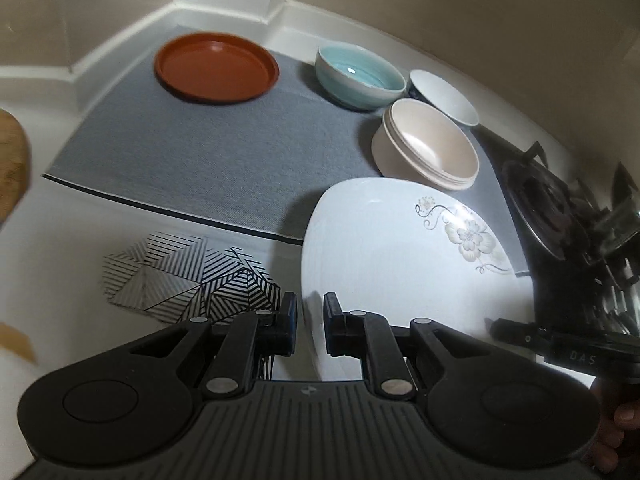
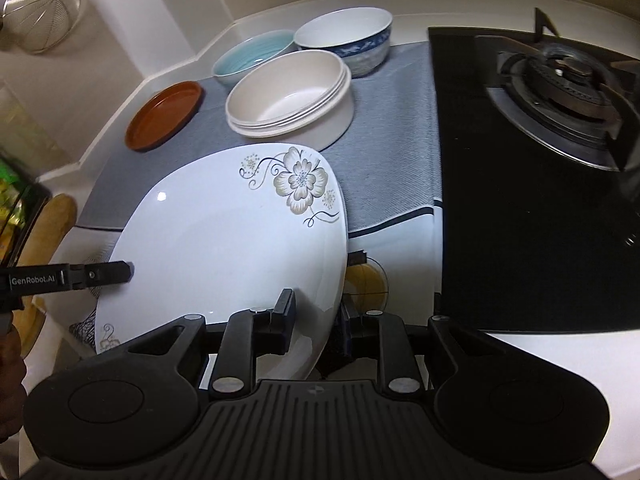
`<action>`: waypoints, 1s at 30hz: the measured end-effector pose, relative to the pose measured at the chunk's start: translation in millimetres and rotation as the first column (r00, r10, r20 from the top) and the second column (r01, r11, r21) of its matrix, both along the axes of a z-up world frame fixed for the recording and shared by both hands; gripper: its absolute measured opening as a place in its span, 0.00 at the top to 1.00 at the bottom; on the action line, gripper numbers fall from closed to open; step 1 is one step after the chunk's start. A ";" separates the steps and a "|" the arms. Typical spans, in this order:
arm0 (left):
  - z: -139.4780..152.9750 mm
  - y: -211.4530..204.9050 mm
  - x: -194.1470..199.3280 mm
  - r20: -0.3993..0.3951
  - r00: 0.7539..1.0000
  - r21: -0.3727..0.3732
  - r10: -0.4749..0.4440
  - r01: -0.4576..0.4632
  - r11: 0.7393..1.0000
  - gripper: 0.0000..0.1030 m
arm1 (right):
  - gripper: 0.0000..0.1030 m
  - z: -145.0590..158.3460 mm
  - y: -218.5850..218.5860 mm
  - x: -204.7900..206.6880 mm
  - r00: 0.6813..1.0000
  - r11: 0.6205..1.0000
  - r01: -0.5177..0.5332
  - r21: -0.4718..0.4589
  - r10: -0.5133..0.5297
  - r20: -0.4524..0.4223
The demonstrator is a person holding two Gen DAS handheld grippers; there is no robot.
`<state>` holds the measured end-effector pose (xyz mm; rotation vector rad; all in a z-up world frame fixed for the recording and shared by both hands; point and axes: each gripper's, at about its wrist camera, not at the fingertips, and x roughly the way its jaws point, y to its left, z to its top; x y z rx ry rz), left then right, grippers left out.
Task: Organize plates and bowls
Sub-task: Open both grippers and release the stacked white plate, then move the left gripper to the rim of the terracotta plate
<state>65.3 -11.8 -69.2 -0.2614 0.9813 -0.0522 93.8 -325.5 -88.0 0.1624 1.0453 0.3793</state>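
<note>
A white square plate with a flower print (image 1: 384, 248) (image 2: 240, 240) is held tilted above the counter. My left gripper (image 1: 310, 318) is shut on its left edge; its finger shows in the right wrist view (image 2: 108, 274). My right gripper (image 2: 314, 320) is shut on the plate's right edge; it shows in the left wrist view (image 1: 520, 330). On the grey mat (image 1: 208, 152) (image 2: 392, 160) sit a brown plate (image 1: 216, 66) (image 2: 164, 114), a light-blue bowl (image 1: 358, 76) (image 2: 252, 58), stacked beige bowls (image 1: 428, 148) (image 2: 290, 94) and a blue-and-white bowl (image 1: 444, 96) (image 2: 348, 38).
A black gas hob (image 2: 540, 160) (image 1: 560, 220) lies right of the mat. A striped trivet (image 1: 188, 276) lies on the white counter under the plate's left side. A wooden board (image 1: 12, 156) (image 2: 48, 236) is at the left. A wire strainer (image 2: 40, 12) hangs on the wall.
</note>
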 end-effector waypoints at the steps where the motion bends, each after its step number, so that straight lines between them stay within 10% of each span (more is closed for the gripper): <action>1: 4.4 -3.6 -4.5 0.011 1.000 0.018 0.004 -0.004 1.000 0.83 | 0.73 0.2 -0.3 -0.3 1.000 1.000 -0.004 0.000 0.004 0.002; 17: 36.7 -62.7 -53.9 0.131 0.991 0.171 -0.030 0.007 0.985 0.34 | 0.53 45.1 -0.9 -9.4 0.949 0.995 -0.066 -0.081 0.087 0.302; 28: 34.9 -25.4 -35.3 0.180 0.984 0.104 -0.006 -0.013 0.995 0.37 | 0.49 51.4 24.1 -26.5 0.923 0.989 -0.038 -0.140 0.089 0.375; 30: 32.3 -7.9 -22.7 0.160 0.986 0.080 0.041 -0.055 0.995 0.67 | 0.48 55.3 30.4 -25.1 0.927 0.987 -0.030 -0.155 0.086 0.365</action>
